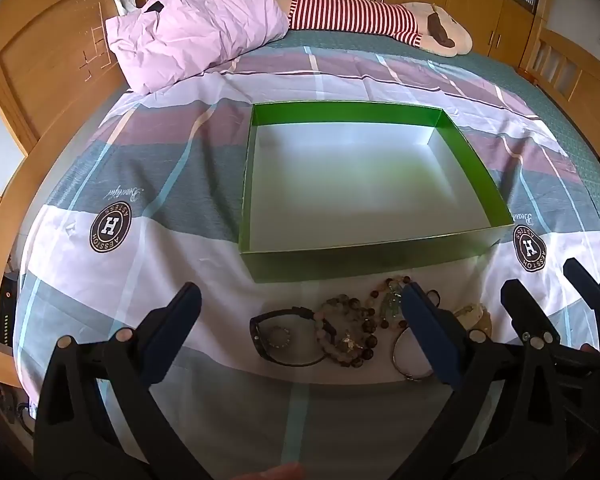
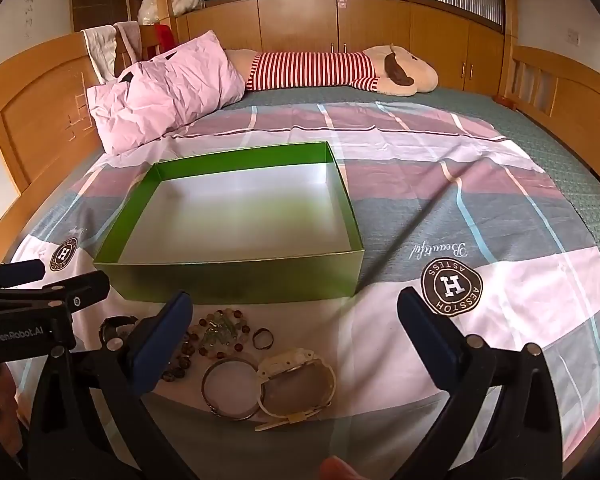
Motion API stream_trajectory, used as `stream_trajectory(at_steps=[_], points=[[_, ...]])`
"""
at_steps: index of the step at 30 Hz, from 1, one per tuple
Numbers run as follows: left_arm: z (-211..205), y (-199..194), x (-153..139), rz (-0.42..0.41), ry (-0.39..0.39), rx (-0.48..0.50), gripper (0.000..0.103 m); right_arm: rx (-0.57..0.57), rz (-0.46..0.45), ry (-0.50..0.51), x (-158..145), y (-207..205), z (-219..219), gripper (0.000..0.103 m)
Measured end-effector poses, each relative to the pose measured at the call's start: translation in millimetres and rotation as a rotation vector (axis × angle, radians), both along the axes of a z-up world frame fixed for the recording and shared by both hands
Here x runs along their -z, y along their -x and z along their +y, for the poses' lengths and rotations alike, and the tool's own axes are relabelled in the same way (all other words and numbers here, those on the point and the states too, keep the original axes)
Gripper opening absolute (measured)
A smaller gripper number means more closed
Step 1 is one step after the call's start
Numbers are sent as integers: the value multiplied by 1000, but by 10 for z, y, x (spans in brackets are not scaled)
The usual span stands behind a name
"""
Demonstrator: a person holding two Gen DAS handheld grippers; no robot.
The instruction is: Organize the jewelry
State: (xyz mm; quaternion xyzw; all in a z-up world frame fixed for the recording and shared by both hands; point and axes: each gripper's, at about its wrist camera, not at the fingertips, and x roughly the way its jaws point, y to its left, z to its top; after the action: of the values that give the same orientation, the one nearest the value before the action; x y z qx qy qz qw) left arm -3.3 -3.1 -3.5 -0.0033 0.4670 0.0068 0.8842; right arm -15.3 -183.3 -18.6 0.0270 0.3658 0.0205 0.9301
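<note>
Two grippers, mine, both with jaws spread wide and holding nothing: left gripper (image 1: 300,300), right gripper (image 2: 294,300). One green box (image 2: 236,278), white inside, on the checked bedspread (image 2: 500,208). Just in front of the box: beaded bracelets (image 1: 356,332), dark watch (image 1: 276,332), silver bangle (image 2: 230,394), cream hinged bangle (image 2: 300,388), small ring (image 2: 263,337). Beyond the box: pink pillow (image 2: 168,92), striped plush toy (image 2: 332,68).
</note>
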Motion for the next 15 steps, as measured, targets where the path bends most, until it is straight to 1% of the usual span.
stream_trajectory(at_steps=[15], points=[[-14,-30,31,9,-6,0,101,1,-5,0,17,17,15,102]])
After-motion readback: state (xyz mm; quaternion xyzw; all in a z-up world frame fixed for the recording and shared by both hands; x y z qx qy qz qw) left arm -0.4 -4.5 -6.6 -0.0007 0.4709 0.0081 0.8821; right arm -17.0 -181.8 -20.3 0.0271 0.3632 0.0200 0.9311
